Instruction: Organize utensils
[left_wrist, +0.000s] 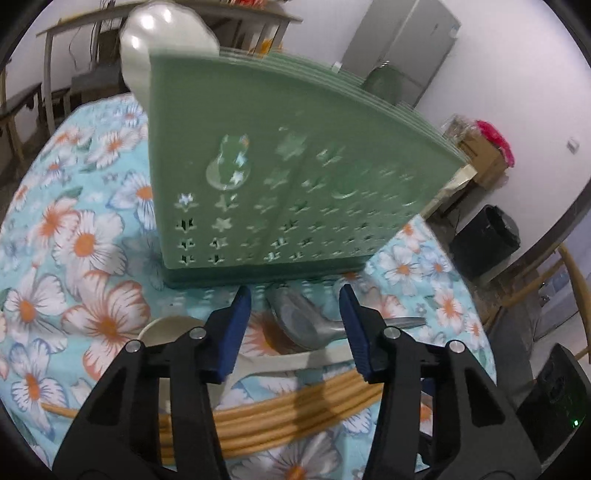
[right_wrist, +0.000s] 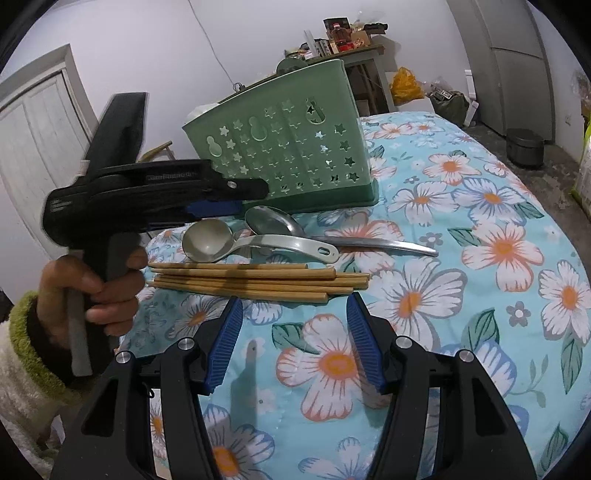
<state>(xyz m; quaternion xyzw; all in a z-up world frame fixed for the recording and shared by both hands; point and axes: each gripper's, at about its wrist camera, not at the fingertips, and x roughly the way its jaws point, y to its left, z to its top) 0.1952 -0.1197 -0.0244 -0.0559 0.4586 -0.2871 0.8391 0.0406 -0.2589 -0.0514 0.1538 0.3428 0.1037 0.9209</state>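
Note:
A green star-cut utensil holder (left_wrist: 295, 177) (right_wrist: 288, 147) stands on the table with a white spoon (left_wrist: 162, 40) sticking out of it. In front of it lie a metal spoon (left_wrist: 306, 325) (right_wrist: 273, 221), a pale ladle-shaped spoon (left_wrist: 166, 332) (right_wrist: 207, 240) and several wooden chopsticks (left_wrist: 295, 406) (right_wrist: 251, 280). My left gripper (left_wrist: 294, 295) (right_wrist: 255, 192) hovers over the spoons, jaws apart, and the pads press on nothing. My right gripper (right_wrist: 294, 301) is open just short of the chopsticks, with nothing between its fingers.
The table (right_wrist: 480, 240) wears a blue floral cloth. A hand in a fleecy sleeve (right_wrist: 103, 288) grips the left tool. A grey fridge (left_wrist: 402, 51), a black bin (left_wrist: 484, 240) and a wooden chair (left_wrist: 569, 273) stand around the table.

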